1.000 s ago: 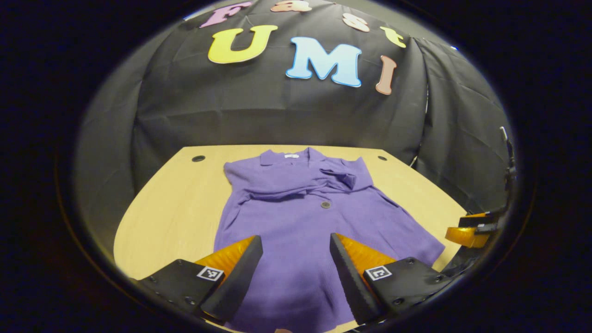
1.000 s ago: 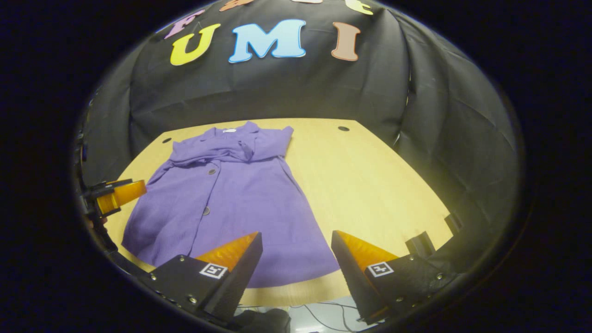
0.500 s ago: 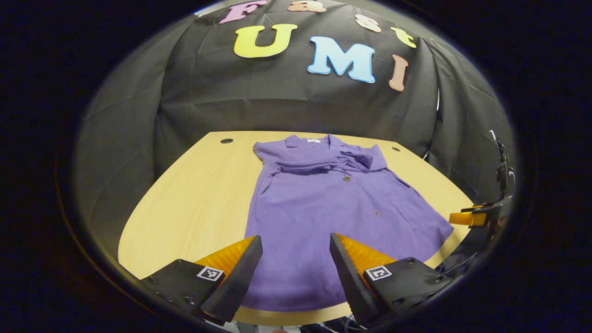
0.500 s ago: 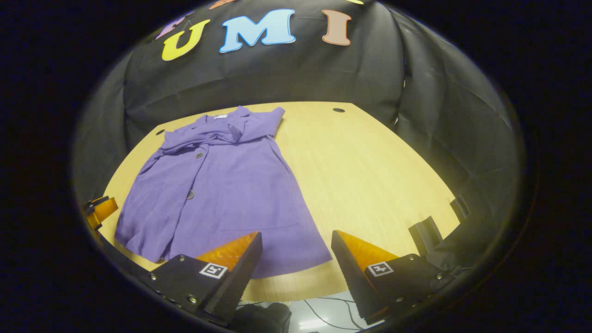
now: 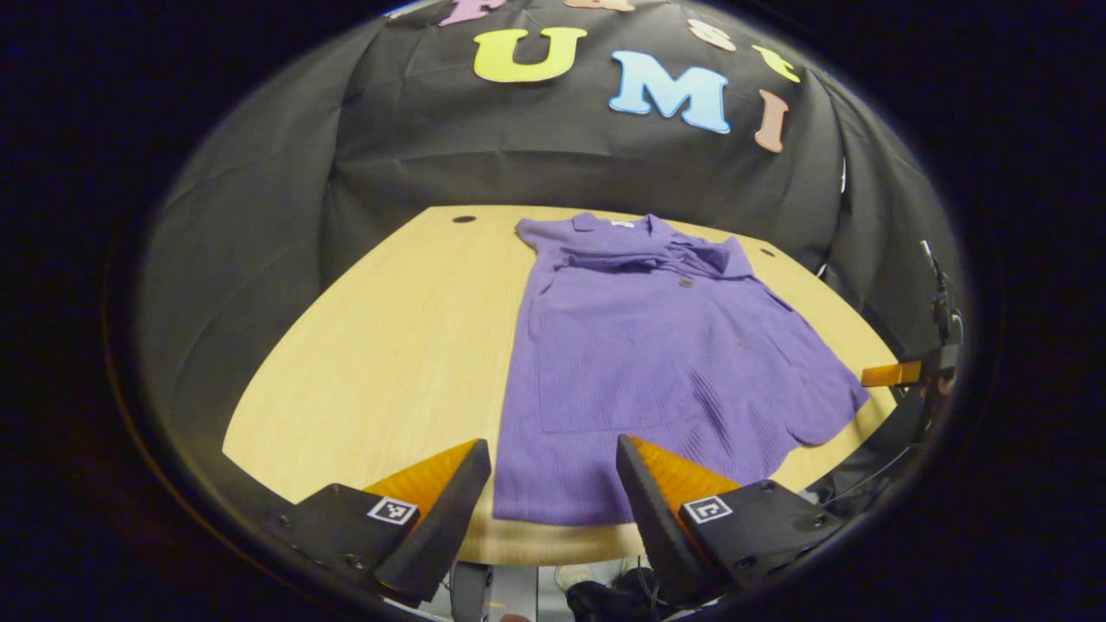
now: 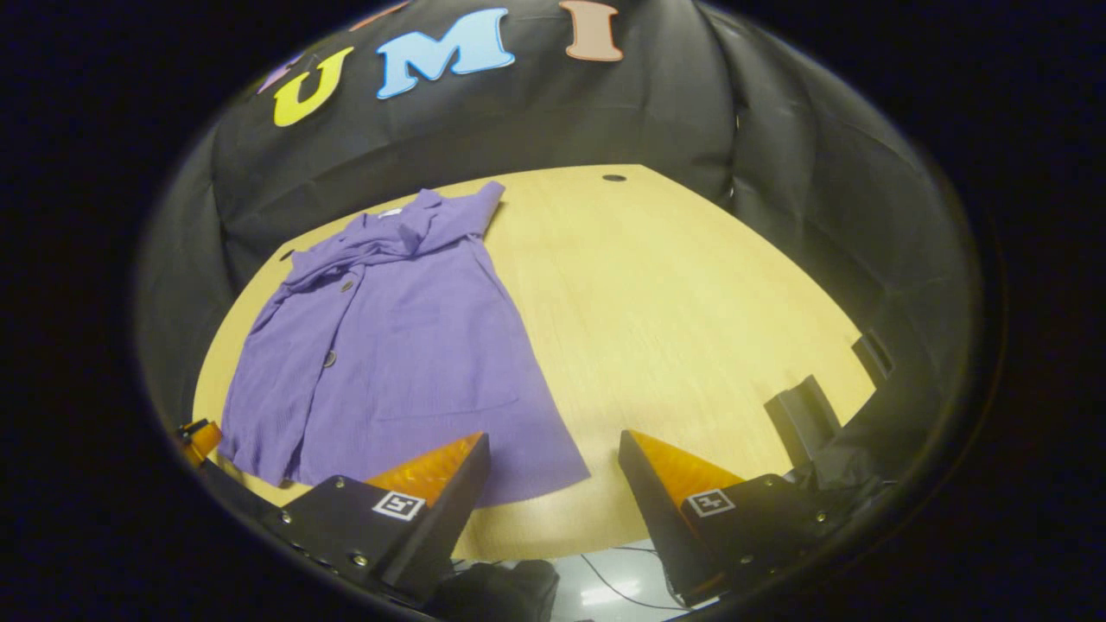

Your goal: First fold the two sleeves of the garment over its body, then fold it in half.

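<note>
Nearest in the left gripper view, the left hand-held gripper stands with its jaws wide apart and nothing between them, hanging just off the near edge of the worktop, above the hem of the garment. In the right gripper view the right hand-held gripper is spread just as wide and holds nothing, poised over the near right corner of the hem. Both being open and low at the hem looks like readiness to pinch the two bottom corners, which is what folding in half would call for.

Beyond them the purple garment lies flat and face up on the pale wooden worktop, hem toward the person, collar toward the far wall, buttons running down its front. It sits toward one side of the worktop, leaving a broad bare stretch beside it. At the far end, just below the collar, both sleeves lie bunched across the chest, so the sleeve step seems done and the halving fold is still to come; the hem has not been lifted.

A small pale label shows inside the collar, too small to read. Each gripper finger carries a square black-and-white marker, with no readable words
</note>
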Demonstrator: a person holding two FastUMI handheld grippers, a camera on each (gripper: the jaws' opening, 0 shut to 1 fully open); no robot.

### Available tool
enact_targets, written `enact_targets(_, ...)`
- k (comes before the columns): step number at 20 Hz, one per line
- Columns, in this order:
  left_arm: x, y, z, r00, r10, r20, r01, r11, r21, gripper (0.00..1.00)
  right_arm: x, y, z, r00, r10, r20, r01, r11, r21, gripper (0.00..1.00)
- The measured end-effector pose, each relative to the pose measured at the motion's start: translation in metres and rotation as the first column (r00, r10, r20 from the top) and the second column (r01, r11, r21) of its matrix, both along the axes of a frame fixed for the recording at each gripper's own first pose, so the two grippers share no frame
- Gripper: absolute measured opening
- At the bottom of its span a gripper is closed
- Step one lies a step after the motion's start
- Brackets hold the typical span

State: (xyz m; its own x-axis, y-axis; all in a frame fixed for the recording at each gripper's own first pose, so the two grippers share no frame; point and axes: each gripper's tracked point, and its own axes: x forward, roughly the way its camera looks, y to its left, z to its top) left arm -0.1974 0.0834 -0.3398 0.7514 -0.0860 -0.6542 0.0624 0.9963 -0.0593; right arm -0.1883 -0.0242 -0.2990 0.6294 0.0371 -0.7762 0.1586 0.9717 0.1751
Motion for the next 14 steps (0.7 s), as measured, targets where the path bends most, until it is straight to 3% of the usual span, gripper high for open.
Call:
enact_targets(6, -0.008, -0.007, -0.021, 1.0, 0.007, -0.015, -0.006, 0.999, 0.041, 0.93, 0.003, 0.015, -0.008, 0.999, 0.037, -0.007, -0.036, 0.997, 0.063, 0.97)
enact_targets(9, -0.007, -0.009, -0.024, 1.0, 0.018, -0.01, -0.017, 0.998, 0.058, 0.94, 0.004, 0.03, -0.01, 0.995, 0.102, 0.006, -0.102, 0.994, 0.032, 0.97)
enact_targets(12, -0.005, -0.013, -0.028, 1.0, 0.022, -0.015, -0.021, 0.996, 0.084, 0.96, 0.0, 0.037, -0.014, 0.986, 0.164, -0.001, -0.164, 0.984, -0.068, 0.97)
enact_targets(13, -0.003, -0.017, -0.028, 1.0, 0.016, -0.015, -0.015, 0.996, 0.086, 0.95, 0.002, 0.041, -0.014, 0.987, 0.159, -0.002, -0.159, 0.985, -0.064, 0.98)
enact_targets(14, -0.002, -0.021, -0.028, 1.0, 0.018, -0.011, -0.017, 0.996, 0.083, 0.88, 0.003, 0.039, -0.014, 0.989, 0.146, -0.003, -0.146, 0.988, -0.058, 0.97)
